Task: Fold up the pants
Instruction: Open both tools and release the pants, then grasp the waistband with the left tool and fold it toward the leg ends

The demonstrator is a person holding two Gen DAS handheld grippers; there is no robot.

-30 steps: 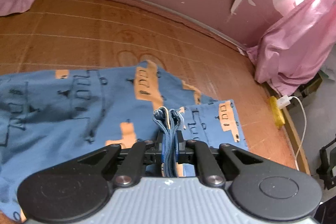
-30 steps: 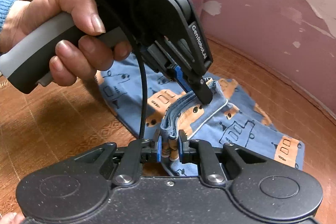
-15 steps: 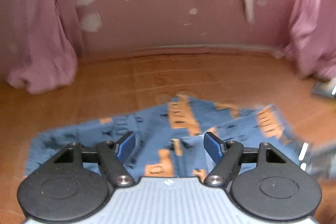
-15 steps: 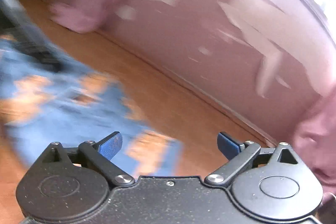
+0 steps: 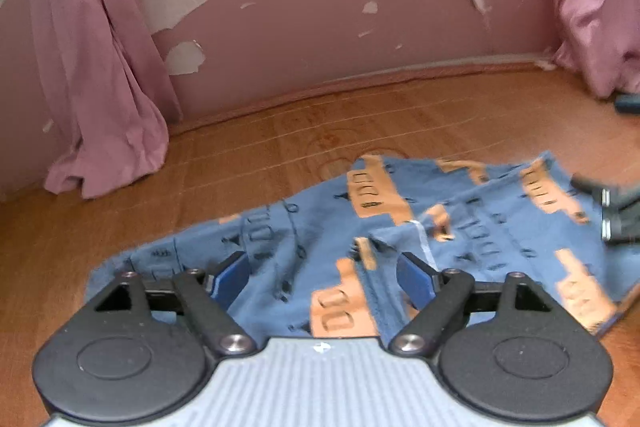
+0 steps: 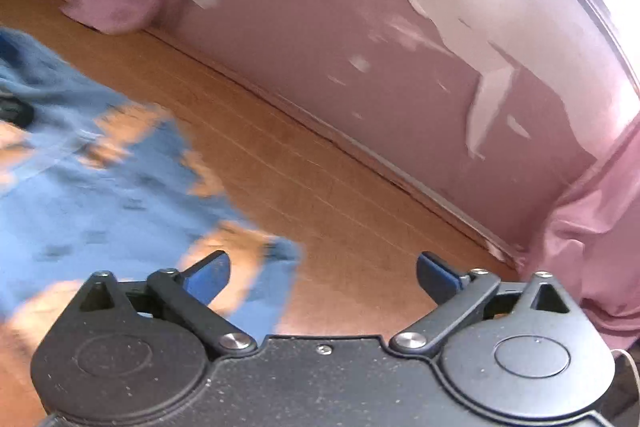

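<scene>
Folding the pants point(image 5: 360, 239) neatly next means closing the wide-open, empty fingers point(image 5: 320, 281) point(image 6: 322, 273) squarely on an edge ahead.

Place: home rm, likely bedroom.
Wall point(image 5: 320, 39): pink paint, peeling patches.
Curtains point(image 5: 100, 75): pink fabric, hang to surface.
Surface point(image 5: 248, 155): wood-grain board w/ printed lines.
Laundry: kids' print pants point(image 5: 460, 227).

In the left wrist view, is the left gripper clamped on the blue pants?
No, the left gripper has its jaws spread wide, and the blue patterned pants lie loose on the wooden floor.
</scene>
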